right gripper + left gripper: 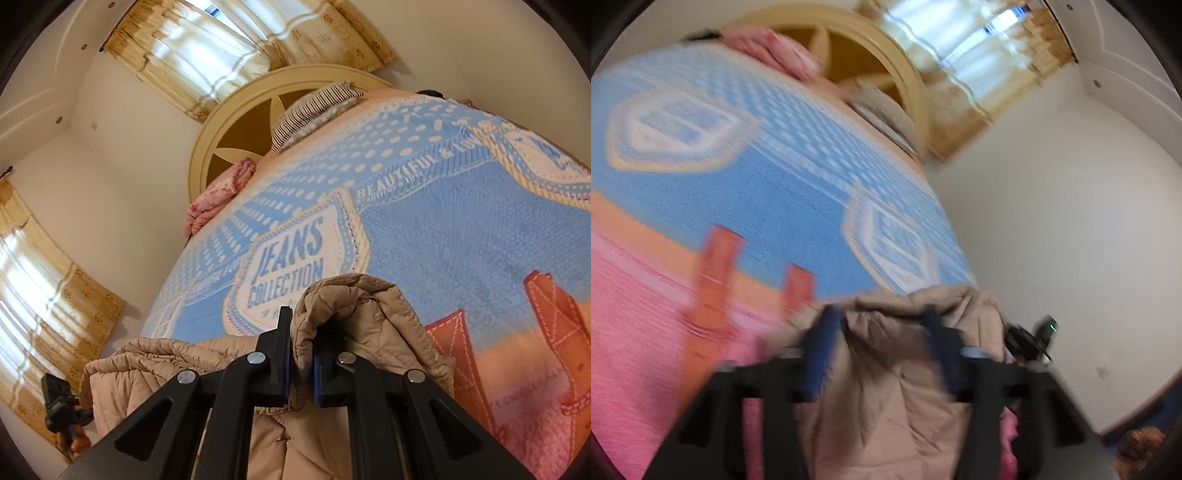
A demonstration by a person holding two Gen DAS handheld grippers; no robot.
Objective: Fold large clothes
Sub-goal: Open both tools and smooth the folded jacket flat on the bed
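Beige quilted jacket (362, 314) strung L–R between grippers: right gripper (300, 354) pinches fold; left gripper (882, 332) blurred, prob. gripping, can't tell.

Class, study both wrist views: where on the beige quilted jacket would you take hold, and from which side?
Probably the thick rolled edge of the beige quilted jacket, approached from the foot of the bed. That bunched fold stands proud of the blanket, so fingers can close across it, as the right gripper does now. The left gripper is blurred.
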